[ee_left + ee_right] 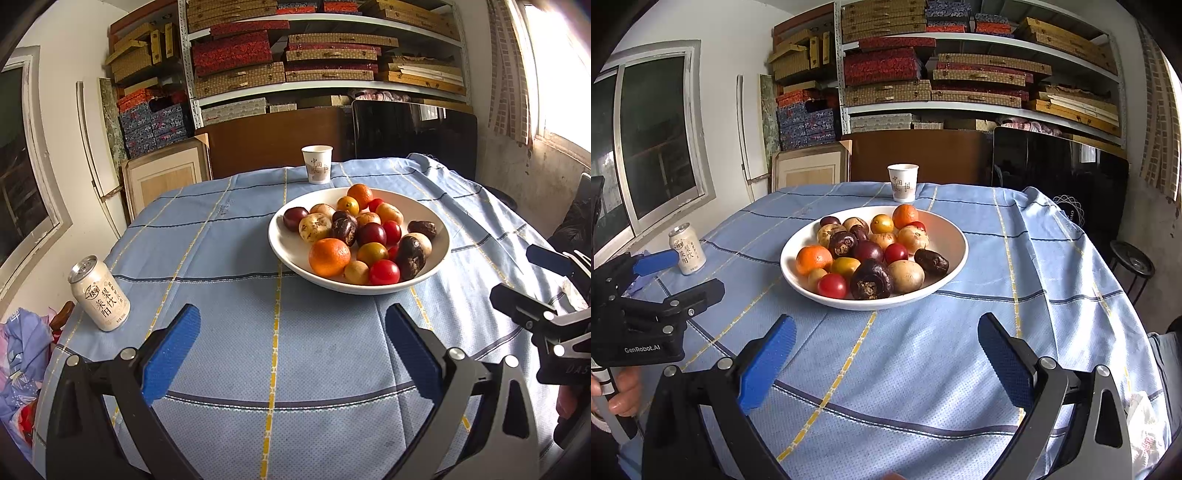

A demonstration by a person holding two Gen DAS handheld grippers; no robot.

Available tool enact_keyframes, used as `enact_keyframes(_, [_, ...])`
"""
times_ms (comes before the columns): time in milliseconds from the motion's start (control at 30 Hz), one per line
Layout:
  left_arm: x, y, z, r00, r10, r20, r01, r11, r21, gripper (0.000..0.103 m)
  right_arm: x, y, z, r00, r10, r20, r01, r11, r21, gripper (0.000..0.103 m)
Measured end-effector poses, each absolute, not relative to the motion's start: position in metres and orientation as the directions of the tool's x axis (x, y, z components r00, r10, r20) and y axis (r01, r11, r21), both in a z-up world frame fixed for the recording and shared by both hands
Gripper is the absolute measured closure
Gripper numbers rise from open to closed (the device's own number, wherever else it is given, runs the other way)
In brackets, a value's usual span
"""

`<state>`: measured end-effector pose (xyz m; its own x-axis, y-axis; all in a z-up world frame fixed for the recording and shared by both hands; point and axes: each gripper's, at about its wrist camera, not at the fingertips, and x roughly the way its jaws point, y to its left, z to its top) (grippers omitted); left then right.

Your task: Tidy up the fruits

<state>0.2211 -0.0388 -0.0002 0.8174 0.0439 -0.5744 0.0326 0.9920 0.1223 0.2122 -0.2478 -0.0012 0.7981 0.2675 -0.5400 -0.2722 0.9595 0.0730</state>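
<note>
Both grippers (293, 345) short of bowl (288, 243).

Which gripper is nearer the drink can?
Left. The left gripper hovers open just right of the can; the right gripper is open further right, beyond the left one, in front of the bowl.
</note>
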Motion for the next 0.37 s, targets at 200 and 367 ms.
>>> enact_keyframes(200, [0.2223,-0.0360,-0.0003,0.820,0.068,-0.568,0.007,0.992,0.129,0.005,0.2126,-0.2469,-0.0022,0.795,0.269,-0.544,-0.275,0.959,0.072,0.003])
enact_keyframes(367, [0.2239,-0.0319,0.0003,0.814,0.068,-0.577,-0.004,0.994,0.112,0.005,0.2126,-0.2467,-0.0034,0.791,0.271,-0.548,-0.277,0.958,0.074,0.003])
